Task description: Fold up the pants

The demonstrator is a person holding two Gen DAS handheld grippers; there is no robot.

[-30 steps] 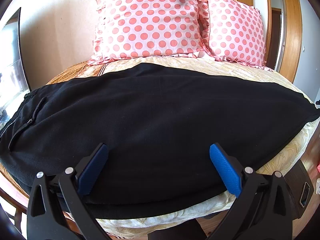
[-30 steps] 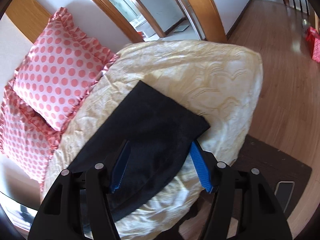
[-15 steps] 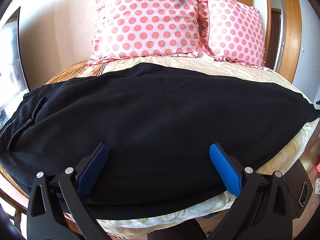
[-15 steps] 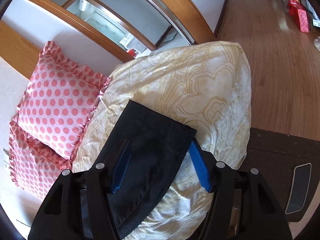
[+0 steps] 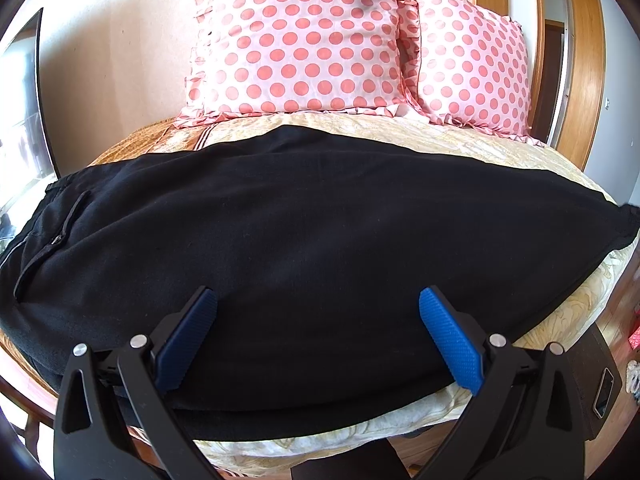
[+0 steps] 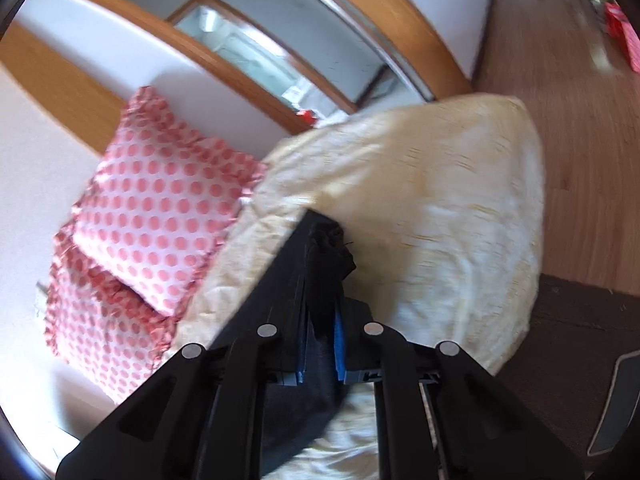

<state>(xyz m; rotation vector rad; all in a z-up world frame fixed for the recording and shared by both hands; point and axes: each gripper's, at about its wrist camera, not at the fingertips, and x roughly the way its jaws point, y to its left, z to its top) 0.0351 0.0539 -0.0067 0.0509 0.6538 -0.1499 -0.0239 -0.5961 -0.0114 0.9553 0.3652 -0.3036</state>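
Black pants [image 5: 304, 232] lie flat across a cream bedspread [image 5: 400, 132], waistband and zip pocket at the left, leg ends at the right. My left gripper [image 5: 318, 336] hovers open over the near edge of the pants, its blue pads wide apart and nothing pinched. In the right wrist view, my right gripper [image 6: 320, 336] is closing on the leg end of the pants [image 6: 324, 264]; the black cloth is bunched between the blue pads, which press on it. This view is blurred.
Two pink polka-dot pillows [image 5: 304, 36] lean against the wall at the head of the bed. A wooden floor [image 6: 560, 92] and a dark mat [image 6: 576, 344] lie to the right of the bed. A wooden door frame [image 6: 240, 64] stands behind it.
My right gripper's jaws came together on the leg end of the pants, bunching the cloth, and the gripper tilted. The left gripper and the rest of the pants have not moved.
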